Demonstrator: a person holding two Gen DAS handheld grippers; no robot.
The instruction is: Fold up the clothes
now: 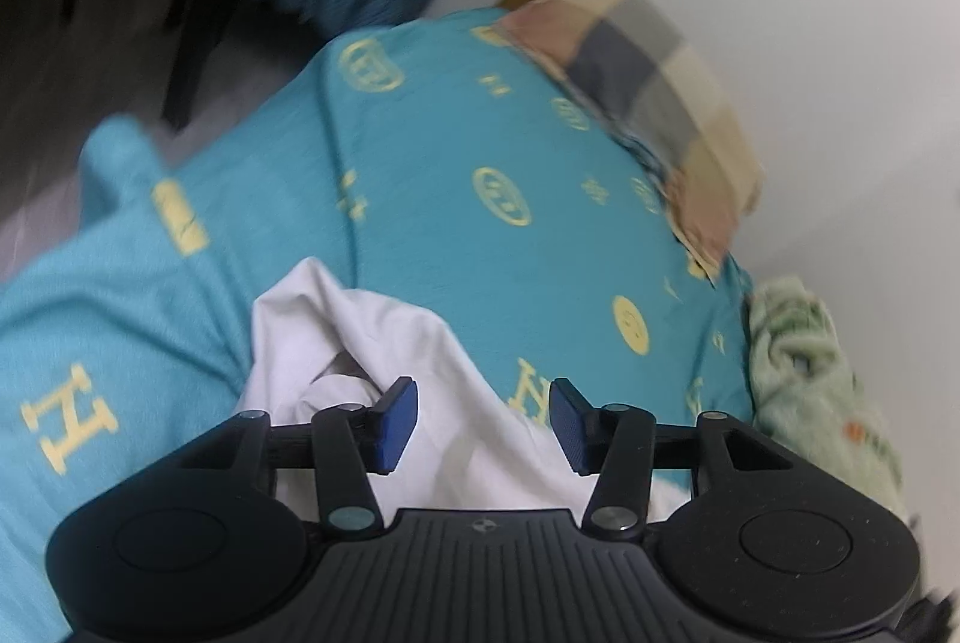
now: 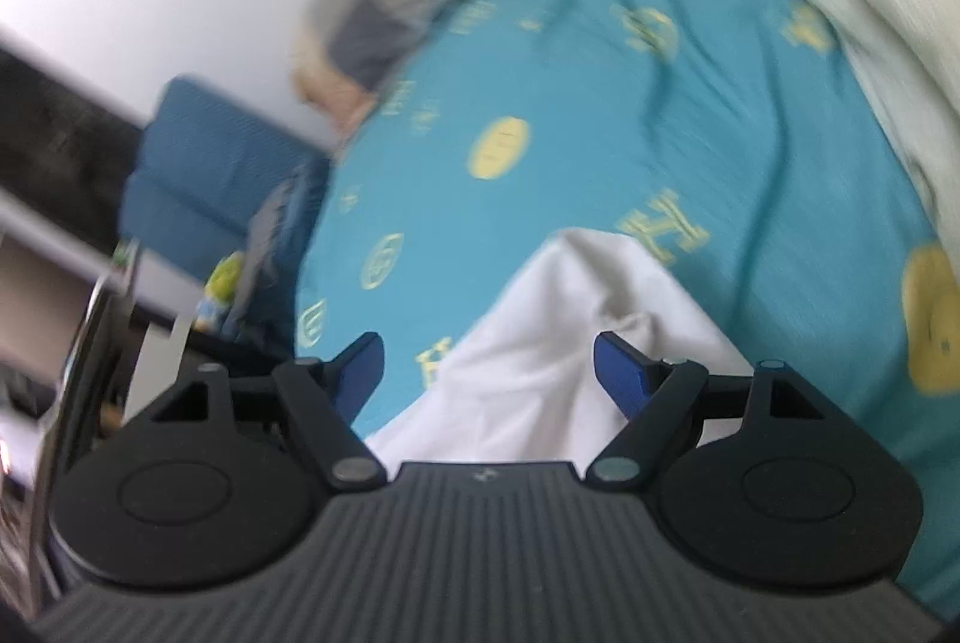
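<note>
Left gripper [image 1: 483,424]: jaws apart, blue pads clear of the cloth, grasping nothing.
Right gripper [image 2: 489,373]: jaws spread wide, nothing clamped.
White garment [image 1: 384,343]: crumpled on the teal bedsheet [image 1: 456,150], lying under and between both sets of fingers.
Patchwork pillow [image 1: 648,90]: at the sheet's far edge, against the wall.

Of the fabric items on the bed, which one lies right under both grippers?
The plain white garment, bunched between each gripper's open fingers; the checked pillow and pale green cloth lie farther off at the bed's edge.
</note>
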